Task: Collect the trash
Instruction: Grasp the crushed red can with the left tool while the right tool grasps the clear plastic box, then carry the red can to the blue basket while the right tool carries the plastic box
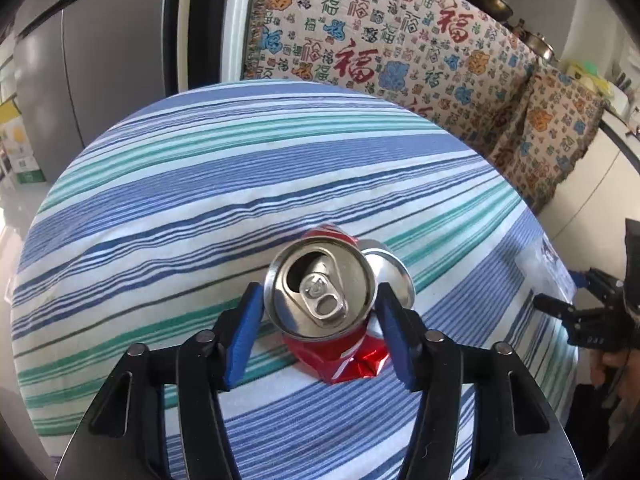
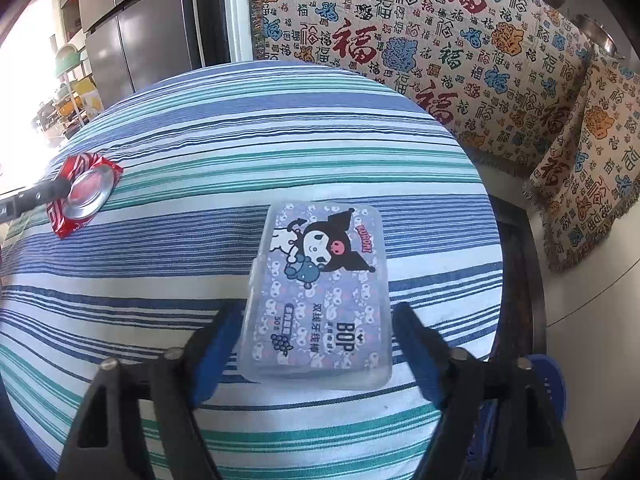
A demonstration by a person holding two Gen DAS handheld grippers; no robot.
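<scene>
A crushed red can [image 1: 340,360] with a silver top lies on the striped tablecloth [image 1: 200,200]. My left gripper [image 1: 320,294] points down over it. Its blue pads [image 1: 244,328] flank the can's rim closely on both sides without clearly pressing on it. In the right wrist view the same can [image 2: 86,192] lies at the far left under a dark left finger [image 2: 40,194]. A clear plastic floss-pick box [image 2: 324,264] with a cartoon label lies flat between the fingers of my right gripper [image 2: 318,310]. That gripper is open, with a gap at the right pad [image 2: 412,344].
A patterned blanket [image 2: 440,40] hangs behind the table, and grey fridge doors [image 1: 100,60] stand at the back left. The table's right edge drops off near the box, with a blue object [image 2: 548,380] below. A hand [image 1: 608,364] holds the right gripper [image 1: 560,306].
</scene>
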